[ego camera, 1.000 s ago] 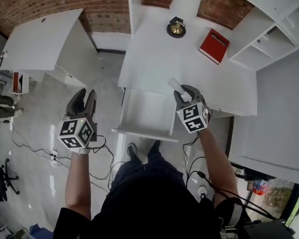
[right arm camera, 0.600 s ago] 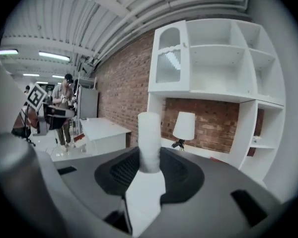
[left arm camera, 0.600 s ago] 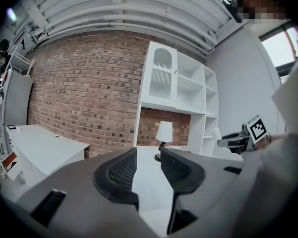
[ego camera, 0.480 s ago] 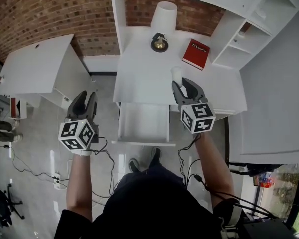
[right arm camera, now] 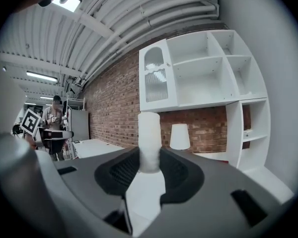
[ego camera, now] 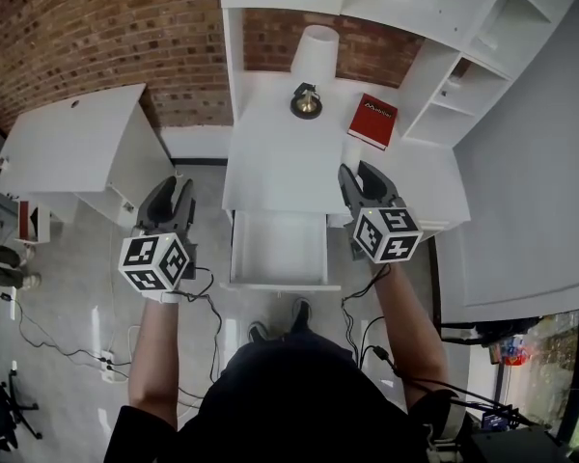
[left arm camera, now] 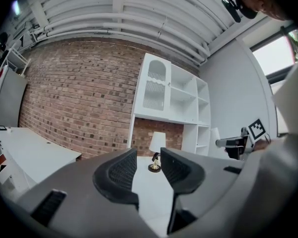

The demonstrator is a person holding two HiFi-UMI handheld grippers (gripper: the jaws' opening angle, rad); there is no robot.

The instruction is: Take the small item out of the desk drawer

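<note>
Right hand-held gripper (right arm camera: 149, 162) clamps small white cylinder (right arm camera: 149, 140) upright, clear of the open drawer (ego camera: 278, 249), so extraction looks done; left hand-held gripper (left arm camera: 149, 165) idles beside it, jaws apart, empty.

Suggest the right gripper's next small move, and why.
Probably lower the right gripper toward the bare desktop and set the white cylinder down there. Its jaws clamp the cylinder, which is upright above the desktop. The open drawer looks empty, so the item seems to be out and only placing it remains.
</note>
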